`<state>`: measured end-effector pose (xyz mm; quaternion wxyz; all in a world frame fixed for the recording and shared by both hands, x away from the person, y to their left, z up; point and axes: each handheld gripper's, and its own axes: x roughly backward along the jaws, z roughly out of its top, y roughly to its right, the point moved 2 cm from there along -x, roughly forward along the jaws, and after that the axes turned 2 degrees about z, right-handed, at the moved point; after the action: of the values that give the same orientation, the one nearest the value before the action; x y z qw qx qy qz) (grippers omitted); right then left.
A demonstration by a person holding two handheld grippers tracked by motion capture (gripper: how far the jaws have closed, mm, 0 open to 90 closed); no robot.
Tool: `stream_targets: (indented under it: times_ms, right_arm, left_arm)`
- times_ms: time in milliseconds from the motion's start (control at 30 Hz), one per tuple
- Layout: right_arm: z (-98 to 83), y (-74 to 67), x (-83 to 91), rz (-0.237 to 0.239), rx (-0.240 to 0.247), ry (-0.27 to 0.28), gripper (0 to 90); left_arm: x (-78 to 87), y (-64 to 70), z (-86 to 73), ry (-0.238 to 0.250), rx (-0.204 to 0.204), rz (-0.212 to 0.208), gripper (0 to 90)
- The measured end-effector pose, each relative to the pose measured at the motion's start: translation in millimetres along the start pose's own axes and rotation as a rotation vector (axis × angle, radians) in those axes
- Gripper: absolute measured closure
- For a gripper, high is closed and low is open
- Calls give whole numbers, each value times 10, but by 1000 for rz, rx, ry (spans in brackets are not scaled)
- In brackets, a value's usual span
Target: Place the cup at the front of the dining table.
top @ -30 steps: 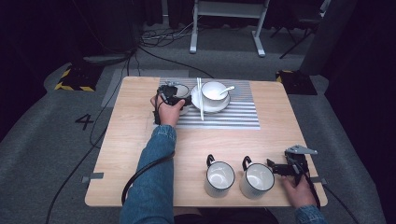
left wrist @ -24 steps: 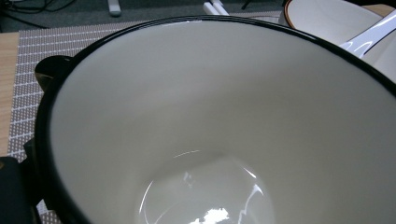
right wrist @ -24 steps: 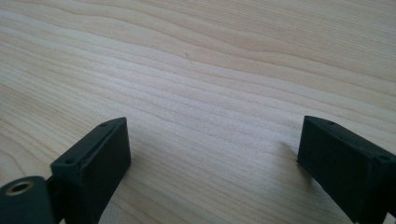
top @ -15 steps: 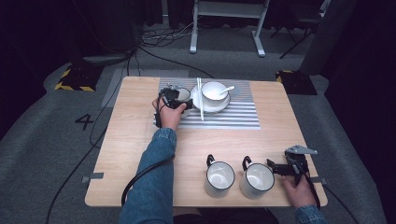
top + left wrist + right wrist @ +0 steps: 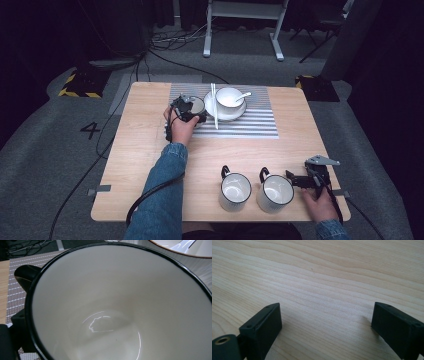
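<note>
Dark grey floor with loose cables surrounds the pale wooden surface [image 5: 150, 165] I am working over. At its far side lies a striped placemat [image 5: 250, 125], and my left tongs [image 5: 192, 111] sit at that mat's left end, right against a white cup with a black rim [image 5: 196, 104]. In the left gripper view the cup's [image 5: 120, 305] inside looms directly ahead of the tongs, with one black jaw just outside its wall at the lower left. These tongs have just been opening; whether they grip the cup's wall I cannot tell. Just beside the cup, away from my left hand [image 5: 180, 127], stand a white plate [image 5: 220, 112], a bowl with a spoon [image 5: 230, 97] and a pair of chopsticks [image 5: 215, 107].

My right tongs [image 5: 290, 177] rest low at the near edge, jaws wide apart over bare wood. Ahead of their tips stand two mugs, the nearer mug [image 5: 275, 192] just beside them, the farther mug [image 5: 235, 190] beyond.
</note>
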<state>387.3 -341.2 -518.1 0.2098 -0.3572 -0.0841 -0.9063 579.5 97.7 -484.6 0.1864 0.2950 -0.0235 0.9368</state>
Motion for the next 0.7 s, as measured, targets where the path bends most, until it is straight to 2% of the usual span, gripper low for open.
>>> stream_targets:
  times_ms: [100,133,233,267,367,433,500,533,600,700]
  right_arm:
    - [0,0,0,0,0,0,96]
    - [0,0,0,0,0,0,96]
    - [0,0,-1,0,0,0,96]
    - [0,0,0,0,0,0,96]
    - [0,0,0,0,0,0,96]
    - [0,0,0,0,0,0,96]
    - [0,0,0,0,0,0,96]
    - [0,0,0,0,0,0,96]
    - [0,1,0,0,0,0,96]
    - [0,1,0,0,0,0,96]
  left_arm:
    - [48,2,40,-16,8,28,17]
    - [77,17,54,-28,19,21,16]
    - [177,38,99,-35,-1,36,22]
    - [221,40,114,-31,-7,44,26]
    - [374,41,152,-9,-1,32,35]
    - [491,49,180,3,5,30,73]
    - [588,52,209,6,-1,43,148]
    - [638,68,225,20,8,26,165]
    - [745,92,254,36,-10,0,146]
    - [896,163,291,47,-36,-8,158]
